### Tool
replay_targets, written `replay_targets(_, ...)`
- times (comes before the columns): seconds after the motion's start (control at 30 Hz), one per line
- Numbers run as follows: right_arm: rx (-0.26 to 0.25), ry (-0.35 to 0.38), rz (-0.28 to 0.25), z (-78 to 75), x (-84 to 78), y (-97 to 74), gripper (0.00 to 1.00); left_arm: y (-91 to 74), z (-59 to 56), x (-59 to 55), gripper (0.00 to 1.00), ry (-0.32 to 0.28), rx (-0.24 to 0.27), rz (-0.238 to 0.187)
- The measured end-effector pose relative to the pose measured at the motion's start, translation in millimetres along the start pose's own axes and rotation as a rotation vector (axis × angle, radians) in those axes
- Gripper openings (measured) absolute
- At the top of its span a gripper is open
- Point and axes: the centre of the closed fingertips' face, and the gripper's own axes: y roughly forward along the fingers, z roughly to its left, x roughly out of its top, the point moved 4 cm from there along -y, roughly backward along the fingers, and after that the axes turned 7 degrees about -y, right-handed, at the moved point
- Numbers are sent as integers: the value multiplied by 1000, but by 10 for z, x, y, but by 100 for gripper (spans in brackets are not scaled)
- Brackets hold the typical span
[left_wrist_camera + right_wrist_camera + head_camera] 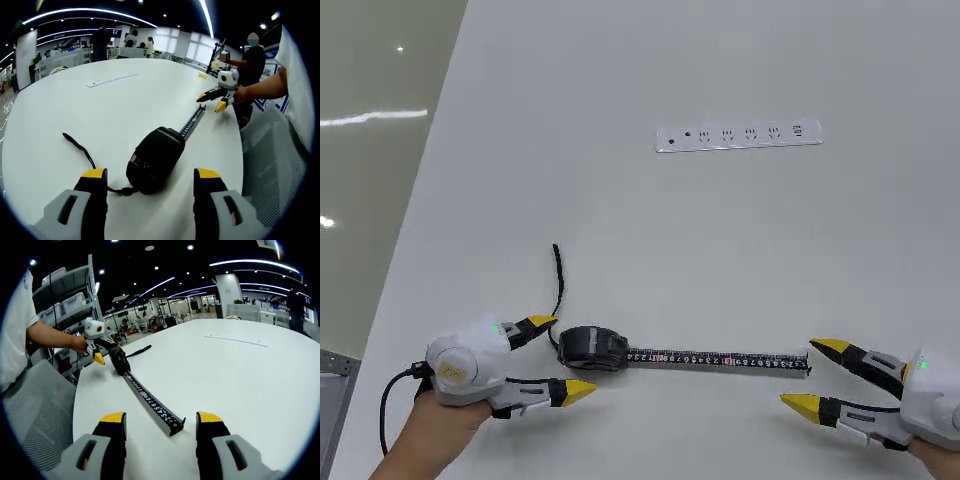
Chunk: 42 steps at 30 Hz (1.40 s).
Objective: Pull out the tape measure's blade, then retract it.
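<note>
Head view: tape measure (592,347) lay on white table (620,200) at 7 o'clock of frame. Blade (720,359) extended flat from it toward 3 o'clock. Left gripper (573,354) jaws wide, astride tape measure, no contact evident. Right gripper (798,372) jaws wide, flanking blade tip, not clamped. Wrist strap (558,275) trailed toward 11 o'clock.

Handling estimate:
- Tape measure compact, dense, smooth-sided; grip across flanks.
- Blade thin, springy, edges likely sharp; pinch flat faces just behind tip, restrain recoil.

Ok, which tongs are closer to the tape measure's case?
Left. The left tongs sit right at the case, which lies just ahead between their open jaws. The right tongs are at the far end of the pulled-out blade, open by its tip.
</note>
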Motion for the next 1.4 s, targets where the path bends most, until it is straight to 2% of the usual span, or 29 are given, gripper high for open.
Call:
replay_targets(0.1,-15,6,5,-11,7,-6,58,-19,-12,-6,68,8,12,0)
replay_targets(0.2,-31,6,9,-18,24,-37,59,-56,-36,24,68,-2,17,-17)
replay_targets(0.33,-46,9,-9,-2,72,-62,58,-75,-55,23,69,-8,27,-27)
replay_targets(0.63,-73,9,-25,77,129,-87,58,-167,-127,53,70,-37,61,-77)
replay_targets(0.9,-103,26,-32,121,157,-125,61,-254,-143,6,71,-67,87,-96)
replay_targets(1.07,-117,33,-29,163,167,-158,58,-306,-190,0,71,-76,101,-110)
replay_targets(1.4,-153,38,-26,219,175,-252,58,-384,-283,-36,73,-100,129,-144)
